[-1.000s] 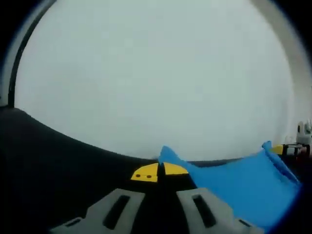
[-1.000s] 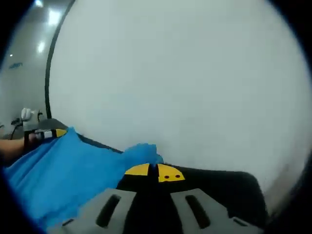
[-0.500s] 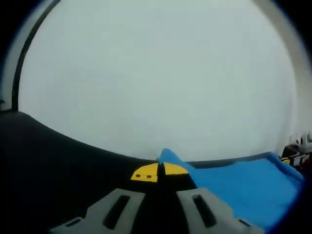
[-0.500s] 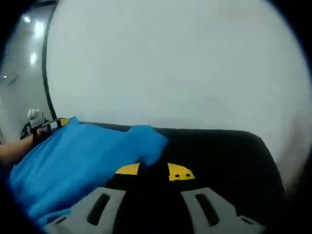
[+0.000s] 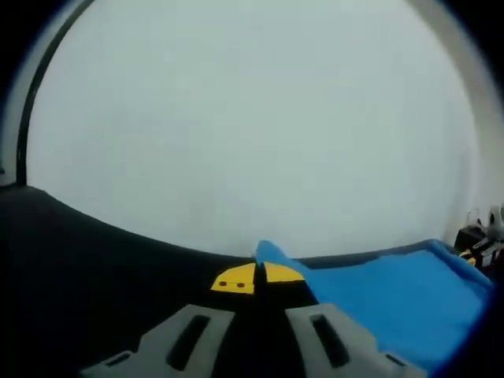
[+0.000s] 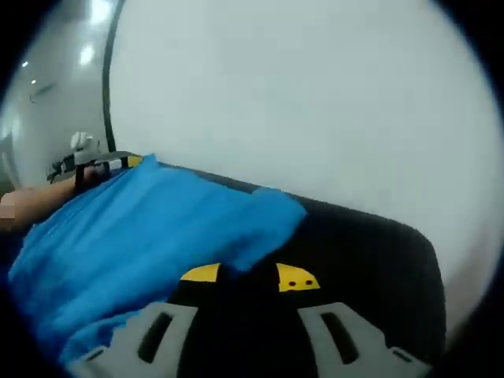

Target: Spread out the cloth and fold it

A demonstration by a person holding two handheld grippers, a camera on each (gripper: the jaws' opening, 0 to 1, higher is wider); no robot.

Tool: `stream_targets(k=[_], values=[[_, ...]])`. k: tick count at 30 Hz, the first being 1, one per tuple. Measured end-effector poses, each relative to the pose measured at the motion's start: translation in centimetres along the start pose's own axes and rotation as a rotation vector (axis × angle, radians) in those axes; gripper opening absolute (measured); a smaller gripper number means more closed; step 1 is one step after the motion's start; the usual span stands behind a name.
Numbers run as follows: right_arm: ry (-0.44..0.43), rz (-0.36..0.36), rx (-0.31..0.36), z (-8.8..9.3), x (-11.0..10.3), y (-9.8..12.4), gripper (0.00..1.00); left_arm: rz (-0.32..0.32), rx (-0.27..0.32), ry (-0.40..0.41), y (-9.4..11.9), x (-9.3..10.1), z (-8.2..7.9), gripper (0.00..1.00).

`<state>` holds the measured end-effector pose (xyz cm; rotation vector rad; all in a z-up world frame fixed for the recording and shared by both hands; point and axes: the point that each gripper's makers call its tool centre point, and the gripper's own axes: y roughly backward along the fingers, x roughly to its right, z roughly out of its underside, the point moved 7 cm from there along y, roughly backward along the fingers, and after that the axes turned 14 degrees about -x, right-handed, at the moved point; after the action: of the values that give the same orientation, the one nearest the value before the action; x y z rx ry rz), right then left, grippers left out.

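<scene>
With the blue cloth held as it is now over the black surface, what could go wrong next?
1. The left hand-held gripper is shut on only a small corner of the blue cloth; a pull may slip it free.
2. The right hand-held gripper has its yellow tips apart, and the blue cloth lies bunched beside them, so that side may drop and wrinkle on the black surface.
3. With one side loose, the fold would likely come out uneven.

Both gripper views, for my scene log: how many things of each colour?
Blue: 1, the cloth
Black: 1, the table
White: 1, the wall
Total: 3
</scene>
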<state>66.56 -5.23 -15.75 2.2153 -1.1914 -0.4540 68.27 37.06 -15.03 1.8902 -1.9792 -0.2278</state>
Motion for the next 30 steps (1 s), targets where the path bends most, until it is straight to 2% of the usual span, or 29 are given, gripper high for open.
stream_targets(k=[1,2,3,4,5,6,9,11,14,16,17,19,20,21,22,24,25,27,29,30], values=[[0.049,0.03,0.008,-0.3,-0.1,0.0,0.17,0.002,-0.001,-0.002,-0.1,0.0,-0.1,0.0],[0.047,0.027,-0.003,-0.3,-0.3,-0.1,0.06,0.002,-0.002,-0.005,-0.1,-0.1,-0.1,0.0],[0.081,0.024,-0.031,-0.4,-0.3,0.1,0.0,0.004,-0.002,-0.007,-0.3,-0.1,-0.1,0.0],[0.132,0.043,-0.053,-0.7,0.1,0.2,0.0,0.002,-0.004,-0.005,-0.3,-0.3,-0.2,0.0],[0.139,0.05,-0.062,-0.9,0.5,0.6,0.0,0.0,-0.006,-0.003,-0.4,-0.3,-0.2,0.0],[0.123,0.072,-0.06,-1.0,1.2,1.2,0.0,-0.005,-0.007,-0.003,-0.4,-0.4,-0.1,0.0],[0.061,0.186,0.013,-1.9,4.6,3.7,0.0,-0.017,-0.011,-0.005,-0.7,-0.7,-0.3,0.0],[0.028,0.223,0.033,-2.2,6.5,5.3,0.0,-0.015,-0.006,0.002,-0.7,-0.8,-0.4,0.0],[0.041,0.227,0.022,-2.2,8.3,6.3,0.0,-0.008,0.004,0.032,-0.8,-1.2,-0.7,0.0],[0.061,0.233,-0.027,-0.8,8.8,5.8,0.0,-0.008,0.007,0.053,-0.8,-1.3,-0.7,0.0],[0.049,0.219,-0.06,0.4,8.7,5.2,0.0,-0.009,-0.003,0.058,-0.8,-1.3,-0.7,0.0],[0.077,0.21,-0.139,2.9,8.6,4.0,0.0,-0.012,-0.014,0.07,-0.9,-1.3,-0.6,0.0],[0.049,0.221,-0.062,3.1,8.6,3.9,0.0,-0.008,-0.014,0.06,-1.0,-1.1,-0.6,0.0],[0.0,0.185,-0.028,3.1,8.5,4.3,0.0,-0.029,-0.032,0.0,-1.1,-1.1,-0.4,0.0],[-0.02,0.184,-0.029,3.1,8.7,4.5,0.0,-0.035,-0.03,-0.034,-1.2,-0.9,-0.4,0.0],[-0.011,0.125,-0.008,2.2,8.7,5.1,0.05,-0.014,-0.018,0.003,-0.8,-0.7,-0.4,0.0],[-0.059,0.131,0.053,1.5,9.2,5.6,0.12,-0.013,-0.009,0.038,-0.6,-1.0,-0.6,0.0],[-0.161,0.142,0.188,-0.3,10.4,6.5,0.13,-0.003,0.002,0.077,-0.4,-1.1,-0.7,0.0],[-0.326,0.164,0.249,-2.0,13.1,6.0,0.13,-0.009,0.001,0.082,-0.2,-1.1,-0.6,0.0],[-0.298,0.203,0.309,-2.2,12.4,6.3,0.13,-0.015,0.003,0.084,-0.1,-1.1,-0.6,0.0]])
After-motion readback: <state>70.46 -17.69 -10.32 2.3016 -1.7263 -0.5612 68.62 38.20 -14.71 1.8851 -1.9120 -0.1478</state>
